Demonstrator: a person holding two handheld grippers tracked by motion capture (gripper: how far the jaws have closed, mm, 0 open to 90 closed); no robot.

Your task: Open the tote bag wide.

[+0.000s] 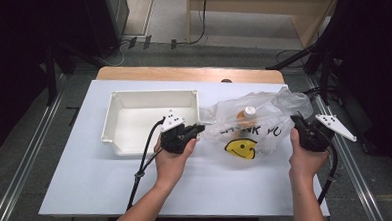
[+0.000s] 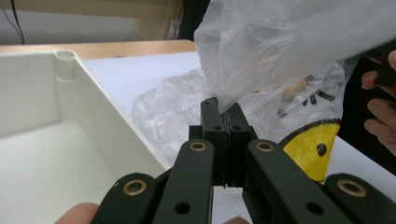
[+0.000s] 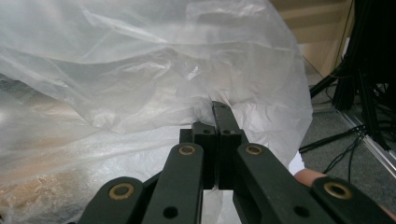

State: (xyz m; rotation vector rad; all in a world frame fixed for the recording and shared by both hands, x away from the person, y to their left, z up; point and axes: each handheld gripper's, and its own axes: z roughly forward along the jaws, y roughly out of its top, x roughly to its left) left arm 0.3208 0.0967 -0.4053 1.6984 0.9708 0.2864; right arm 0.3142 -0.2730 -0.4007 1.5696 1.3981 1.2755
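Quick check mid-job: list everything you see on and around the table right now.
bag: one, clear plastic with a yellow smiley, table centre-right, pinched at both sides.
bottle: one, orange with a white cap, inside the bag.
bin: one, white, left of the bag.
table: one, white top with a wood edge.
left hand-held gripper: black, shut on the bag's left edge.
right hand-held gripper: black, shut on the bag's right edge.
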